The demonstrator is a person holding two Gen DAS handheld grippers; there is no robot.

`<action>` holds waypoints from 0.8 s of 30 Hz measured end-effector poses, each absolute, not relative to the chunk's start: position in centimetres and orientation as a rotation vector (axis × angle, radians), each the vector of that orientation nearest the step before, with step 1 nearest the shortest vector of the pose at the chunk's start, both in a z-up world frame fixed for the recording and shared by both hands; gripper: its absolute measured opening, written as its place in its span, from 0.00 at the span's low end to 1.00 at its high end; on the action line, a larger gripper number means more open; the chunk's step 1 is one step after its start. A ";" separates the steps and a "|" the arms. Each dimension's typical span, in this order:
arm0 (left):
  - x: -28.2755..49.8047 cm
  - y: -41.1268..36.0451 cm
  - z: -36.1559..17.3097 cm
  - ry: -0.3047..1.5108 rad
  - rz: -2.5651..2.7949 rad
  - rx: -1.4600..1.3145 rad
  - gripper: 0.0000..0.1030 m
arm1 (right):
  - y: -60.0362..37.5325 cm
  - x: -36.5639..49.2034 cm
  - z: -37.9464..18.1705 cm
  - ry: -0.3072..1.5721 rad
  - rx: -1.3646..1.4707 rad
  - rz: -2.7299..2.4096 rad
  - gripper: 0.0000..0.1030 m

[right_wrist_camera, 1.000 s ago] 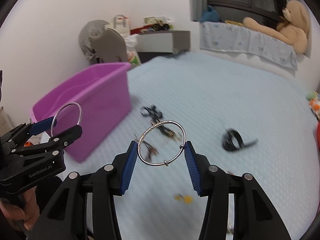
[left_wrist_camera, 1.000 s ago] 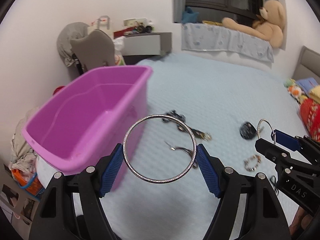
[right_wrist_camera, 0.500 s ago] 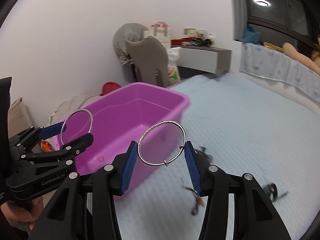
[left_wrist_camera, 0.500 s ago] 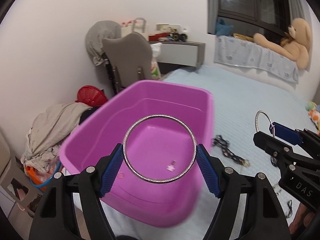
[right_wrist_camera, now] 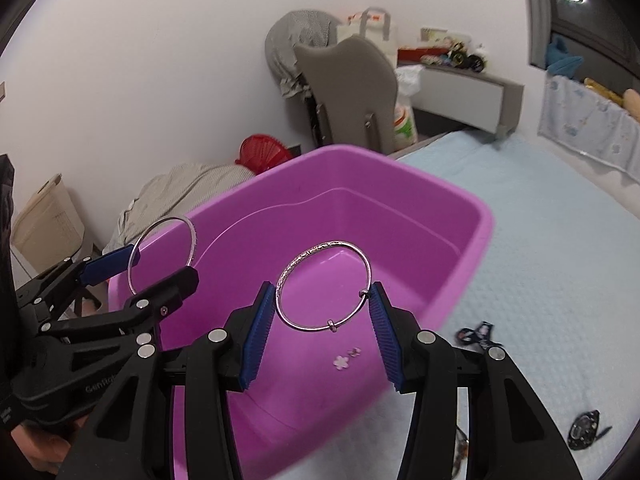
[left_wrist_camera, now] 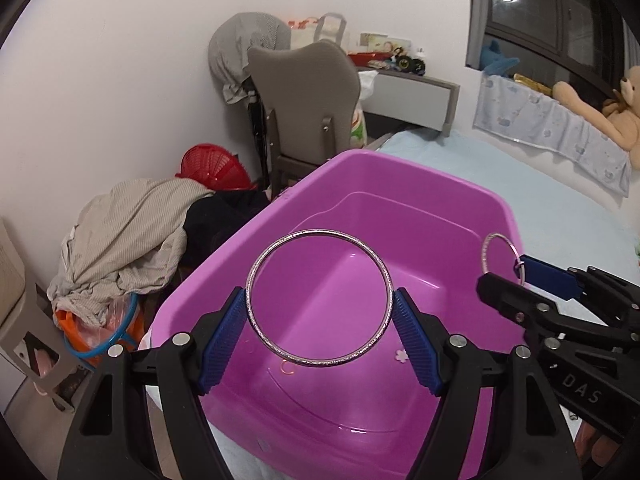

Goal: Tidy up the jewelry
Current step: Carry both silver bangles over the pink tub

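bed: pale blue quilted cover, soft and yielding; it carries the tub and the loose pieces to the right of and below the right jaws.

purple plastic tub: rigid, smooth-walled, open-topped; ahead of and beneath both sets of jaws. looks light enough to slide if knocked on the rim. on its floor, below the jaws, lie a small flower-shaped charm and a tiny pink ring.

left gripper: jaws clamped on the large silver bangle, blue ribbed pads pressing its left and right sides.

right gripper: jaws clamped on the adjustable silver bangle, pads on opposite sides of the hoop.

large silver bangle: plain closed hoop, finely textured edge, held upright between the left jaws over the tub. judged stiff, light, hard and slippery; best held across its width as here, with a firm squeeze, since it could pivot or pop out of the pads.

adjustable silver bangle: thinner wire hoop, engraved upper arc, two small sliding knots near the lower right. held between the right jaws above the tub. judged light and somewhat springy; too hard a squeeze may deform it, so take it by the plain wire away from the knots.

dark jewelry pieces: on the bed, right of the right jaws; too small to identify.
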State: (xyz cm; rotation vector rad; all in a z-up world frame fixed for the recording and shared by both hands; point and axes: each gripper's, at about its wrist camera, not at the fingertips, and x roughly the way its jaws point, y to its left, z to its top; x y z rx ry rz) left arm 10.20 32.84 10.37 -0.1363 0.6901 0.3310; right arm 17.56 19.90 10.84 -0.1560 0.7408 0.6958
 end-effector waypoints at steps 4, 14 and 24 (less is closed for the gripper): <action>11.6 34.0 9.6 0.723 0.345 -0.159 0.69 | 21.5 19.1 9.8 0.796 -0.164 0.705 0.45; 12.9 35.2 7.8 0.793 0.364 -0.177 0.69 | 23.4 21.8 7.5 0.890 -0.191 0.683 0.45; 13.2 35.7 7.2 0.840 0.388 -0.175 0.74 | 23.2 22.0 6.9 0.915 -0.195 0.656 0.47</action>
